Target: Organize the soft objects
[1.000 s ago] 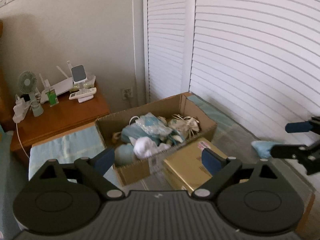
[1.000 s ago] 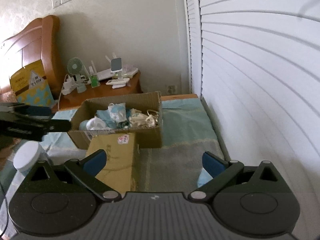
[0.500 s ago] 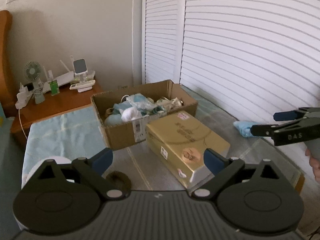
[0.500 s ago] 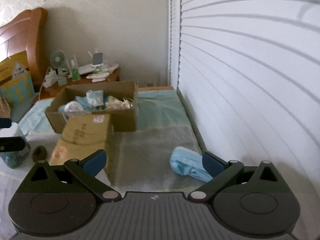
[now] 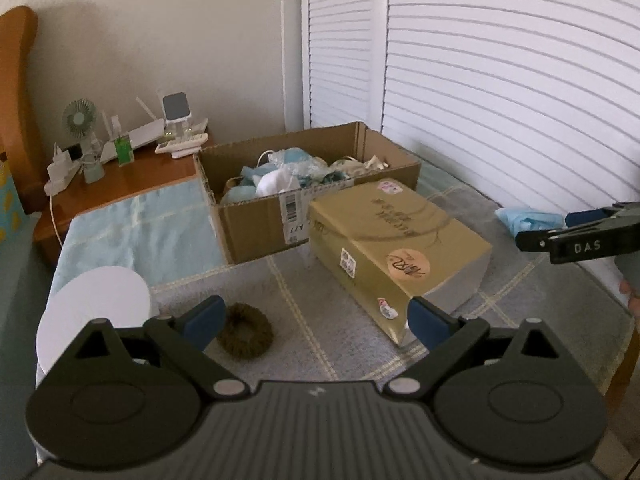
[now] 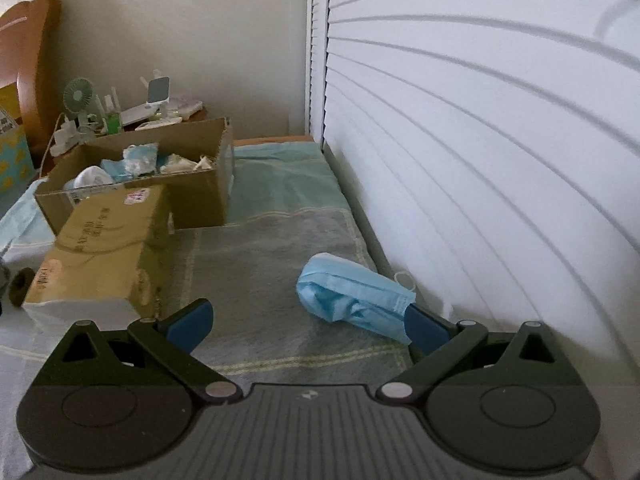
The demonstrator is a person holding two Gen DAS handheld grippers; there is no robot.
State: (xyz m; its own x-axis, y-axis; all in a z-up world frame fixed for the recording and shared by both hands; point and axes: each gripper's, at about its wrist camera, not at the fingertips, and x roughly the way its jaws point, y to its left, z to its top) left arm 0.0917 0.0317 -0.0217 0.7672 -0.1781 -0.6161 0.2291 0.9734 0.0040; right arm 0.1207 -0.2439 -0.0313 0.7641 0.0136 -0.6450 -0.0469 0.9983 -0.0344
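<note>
Beside the glossy gold box (image 5: 396, 240) with its paper stickers, the open box (image 5: 256, 220) is plain matt cardboard. The face mask (image 6: 352, 300) looks like thin pleated blue cloth, lying on a rough woven grey blanket (image 6: 260, 272). The scrunchie (image 5: 245, 335) is fuzzy and dark. The nightstand (image 5: 120, 184) is polished wood.

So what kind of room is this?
Most likely a bedroom. There is a wooden headboard, a nightstand beside it holding a little fan, and a bed covered with a grey blanket.
</note>
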